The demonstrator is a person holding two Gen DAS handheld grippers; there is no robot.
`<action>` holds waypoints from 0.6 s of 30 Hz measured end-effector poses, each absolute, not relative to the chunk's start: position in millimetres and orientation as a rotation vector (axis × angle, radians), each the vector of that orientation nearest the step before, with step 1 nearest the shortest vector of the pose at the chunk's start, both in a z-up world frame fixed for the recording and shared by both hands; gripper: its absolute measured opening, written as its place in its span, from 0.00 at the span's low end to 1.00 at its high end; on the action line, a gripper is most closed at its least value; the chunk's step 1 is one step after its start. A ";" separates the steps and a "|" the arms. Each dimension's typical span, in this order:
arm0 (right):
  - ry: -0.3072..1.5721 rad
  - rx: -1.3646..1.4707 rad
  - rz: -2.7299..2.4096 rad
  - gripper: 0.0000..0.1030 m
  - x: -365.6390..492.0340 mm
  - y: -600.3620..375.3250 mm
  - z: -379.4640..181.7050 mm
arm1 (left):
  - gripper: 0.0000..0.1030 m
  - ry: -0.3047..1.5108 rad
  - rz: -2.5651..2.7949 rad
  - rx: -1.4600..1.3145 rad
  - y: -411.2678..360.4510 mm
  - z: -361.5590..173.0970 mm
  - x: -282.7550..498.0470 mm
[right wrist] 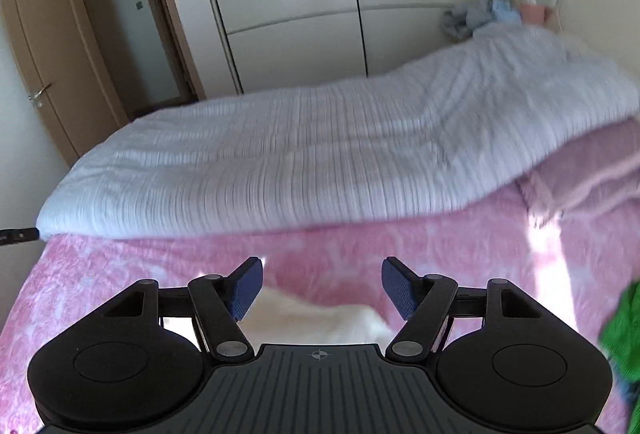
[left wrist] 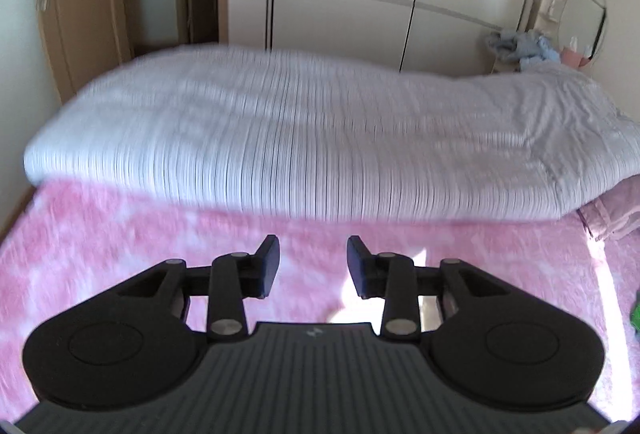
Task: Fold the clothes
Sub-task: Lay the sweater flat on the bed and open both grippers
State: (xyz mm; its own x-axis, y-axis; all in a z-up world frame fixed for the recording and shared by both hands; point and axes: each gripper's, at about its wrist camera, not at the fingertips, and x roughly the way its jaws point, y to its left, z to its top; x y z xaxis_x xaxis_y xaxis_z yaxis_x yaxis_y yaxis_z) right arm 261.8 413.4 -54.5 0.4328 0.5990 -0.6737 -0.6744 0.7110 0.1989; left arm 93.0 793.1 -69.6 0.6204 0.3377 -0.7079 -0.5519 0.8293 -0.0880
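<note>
Below the right gripper's [right wrist: 322, 288] spread jaws lies a white garment [right wrist: 316, 318].

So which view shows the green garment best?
The right wrist view: the green garment fills a good stretch of the right edge, lying on the pink bedspread. The left wrist view catches only a small green sliver at its right border.

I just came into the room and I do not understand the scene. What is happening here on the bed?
A person holds two handheld grippers above a bed with a pink blanket. The left gripper and the right gripper are both open and hold nothing. A white garment lies on the blanket just below the right gripper, and a green garment sits at the right edge. A folded white quilt lies across the far side. No cloth is gripped at this moment.
</note>
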 end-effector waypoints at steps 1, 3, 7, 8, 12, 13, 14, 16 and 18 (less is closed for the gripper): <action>0.821 -0.120 0.784 0.67 257.7 400.8 -67.8 | 0.31 0.765 0.527 -0.330 789.8 -82.1 83.1; 0.876 -0.171 0.728 0.67 246.7 379.6 -95.4 | 0.31 0.816 0.543 -0.374 774.9 -108.2 60.1; 1.018 -0.304 0.685 0.67 198.9 330.3 -161.5 | 0.30 0.949 0.557 -0.487 737.4 -154.2 7.6; 1.060 -0.343 0.688 0.67 182.8 320.0 -179.0 | 0.30 0.986 0.553 -0.506 729.2 -163.7 -2.8; 1.198 -0.587 0.759 0.67 117.4 289.4 -249.4 | 0.30 1.051 0.525 -0.522 703.4 -179.7 -25.4; 1.225 -0.658 0.788 0.67 100.7 285.4 -264.5 | 0.30 1.058 0.517 -0.520 697.8 -181.4 -29.0; 1.232 -0.726 0.821 0.66 82.5 282.2 -276.2 | 0.30 1.065 0.508 -0.518 692.1 -183.0 -32.6; 1.199 -0.856 0.906 0.66 51.8 278.6 -290.0 | 0.30 1.080 0.491 -0.513 680.7 -186.4 -39.9; 1.147 -0.965 0.968 0.66 26.1 274.9 -303.7 | 0.30 1.095 0.475 -0.509 669.4 -189.7 -47.1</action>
